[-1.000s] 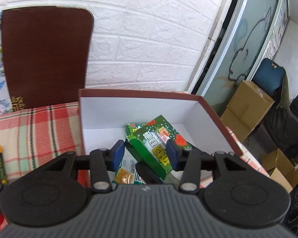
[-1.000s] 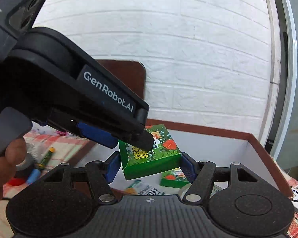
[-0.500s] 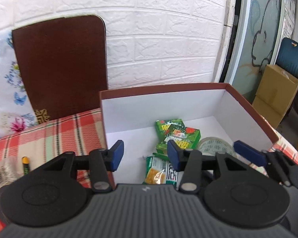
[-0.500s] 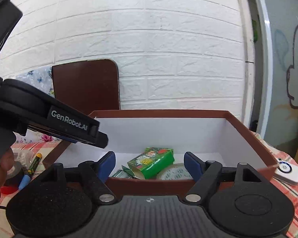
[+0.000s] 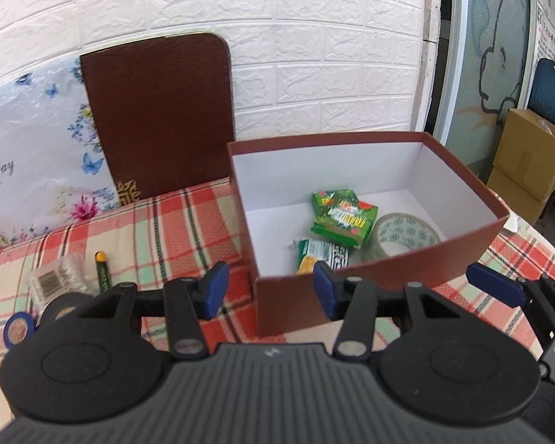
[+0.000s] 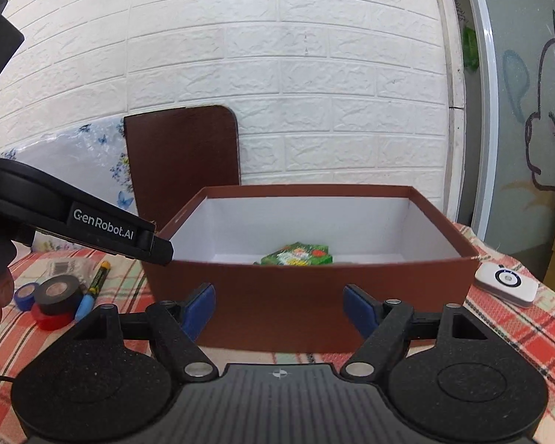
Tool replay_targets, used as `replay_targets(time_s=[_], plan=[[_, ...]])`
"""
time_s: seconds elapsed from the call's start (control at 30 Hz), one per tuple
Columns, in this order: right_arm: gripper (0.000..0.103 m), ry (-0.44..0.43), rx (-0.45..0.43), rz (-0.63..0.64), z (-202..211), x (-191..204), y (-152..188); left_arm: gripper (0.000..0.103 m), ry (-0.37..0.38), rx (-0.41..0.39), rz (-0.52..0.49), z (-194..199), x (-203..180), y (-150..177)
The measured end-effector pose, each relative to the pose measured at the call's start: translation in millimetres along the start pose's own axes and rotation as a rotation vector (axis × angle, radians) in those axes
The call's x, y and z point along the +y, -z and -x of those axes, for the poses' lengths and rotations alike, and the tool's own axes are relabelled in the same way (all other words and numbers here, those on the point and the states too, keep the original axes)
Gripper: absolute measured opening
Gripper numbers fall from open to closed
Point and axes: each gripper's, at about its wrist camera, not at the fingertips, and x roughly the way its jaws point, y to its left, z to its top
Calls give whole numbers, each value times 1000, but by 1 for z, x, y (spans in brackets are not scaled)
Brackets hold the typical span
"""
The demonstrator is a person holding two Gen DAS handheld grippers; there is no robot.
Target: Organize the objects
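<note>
Checked tablecloth (image 5: 159,229), white brick wall behind. Left gripper (image 5: 266,288): jaws part open, widening, empty. Right gripper (image 6: 279,309): jaws wide, empty. Tape rolls (image 6: 57,294), pen (image 6: 92,290): beside box; light, stiff; likely best gripped across a roll's rim. Brown box (image 6: 307,292): holds green packets (image 5: 342,218), clear tape (image 5: 403,235).

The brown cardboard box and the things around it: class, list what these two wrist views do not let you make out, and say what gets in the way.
- Right wrist view: most of the contents of the brown cardboard box sit behind its near wall; only the green snack packets peek over.
- Left wrist view: the black tape roll is partly behind the left gripper.
- Left wrist view: print on the clear barcoded packet is too small.
- Left wrist view: the right gripper is cut by the edge.
</note>
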Motion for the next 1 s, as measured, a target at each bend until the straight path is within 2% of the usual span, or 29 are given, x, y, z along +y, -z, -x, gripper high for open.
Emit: replay_targets(time_s=[0.2, 0.63, 0.73, 0.87, 1.0], plan=[[76, -28, 10, 12, 14, 10, 2, 55, -39, 14, 16, 14, 10, 16], [76, -48, 21, -80, 59, 2, -6, 60, -68, 29, 21, 36, 16, 41], [77, -59, 14, -127, 68, -4, -9, 65, -76, 28, 15, 40, 14, 44], [78, -70, 9, -169, 73, -8, -11, 78, -92, 18, 12, 47, 13, 47], [78, -76, 16, -189, 73, -9, -11, 85, -103, 15, 5, 53, 13, 50]])
